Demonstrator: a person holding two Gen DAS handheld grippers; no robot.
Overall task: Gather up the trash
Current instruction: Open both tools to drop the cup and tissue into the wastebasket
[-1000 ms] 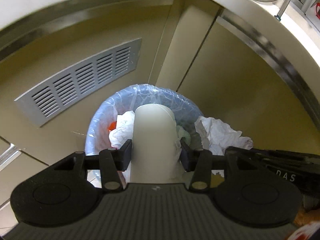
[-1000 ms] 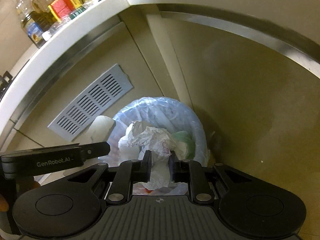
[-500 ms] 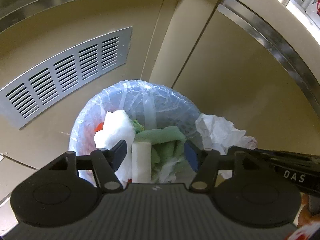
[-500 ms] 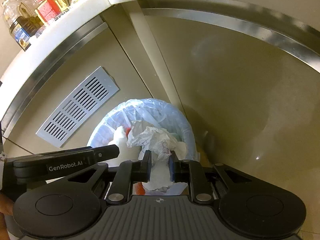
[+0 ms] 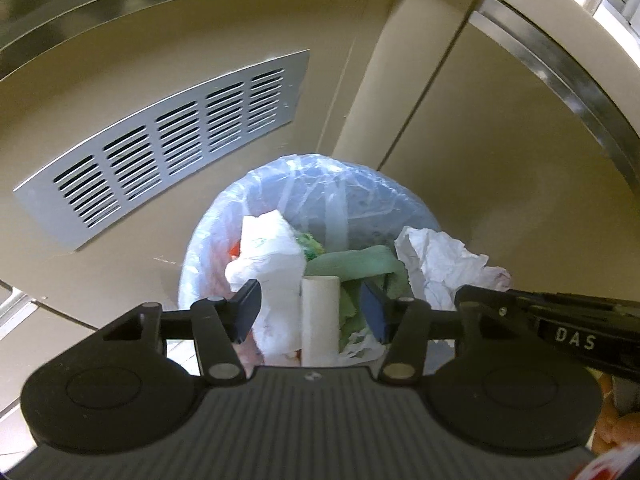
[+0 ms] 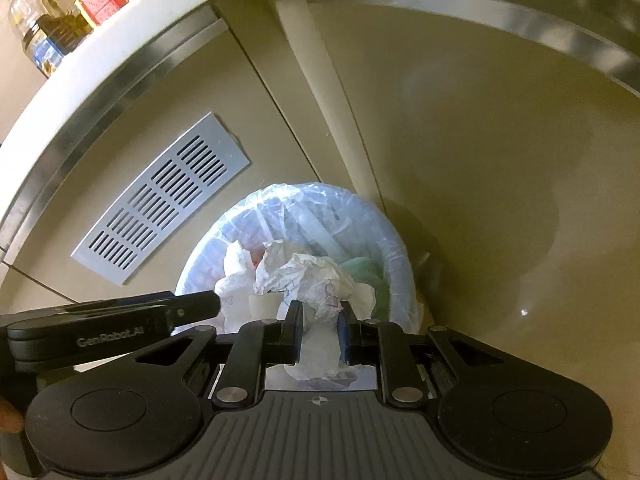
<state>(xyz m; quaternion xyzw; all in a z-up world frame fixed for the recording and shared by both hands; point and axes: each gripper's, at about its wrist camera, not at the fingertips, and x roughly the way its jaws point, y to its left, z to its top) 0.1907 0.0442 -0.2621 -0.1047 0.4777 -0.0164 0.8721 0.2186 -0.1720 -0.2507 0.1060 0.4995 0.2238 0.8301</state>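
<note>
The left tool [image 5: 310, 310], jaws closing on nothing and clear of the white tube [image 5: 320, 316], has let the tube drop from its earlier grip; it now stands among the rubbish in the lined bin [image 5: 360, 196], so that item is judged delivered. The right tool [image 6: 319, 334], nearly shut, pinches the crumpled paper [image 6: 308, 280] just above the bin's mouth, not yet released. Behind the bin stand cabinet doors with a vent grille [image 5: 172, 148]; the heaped white and green refuse may leave the paper perched high.
</note>
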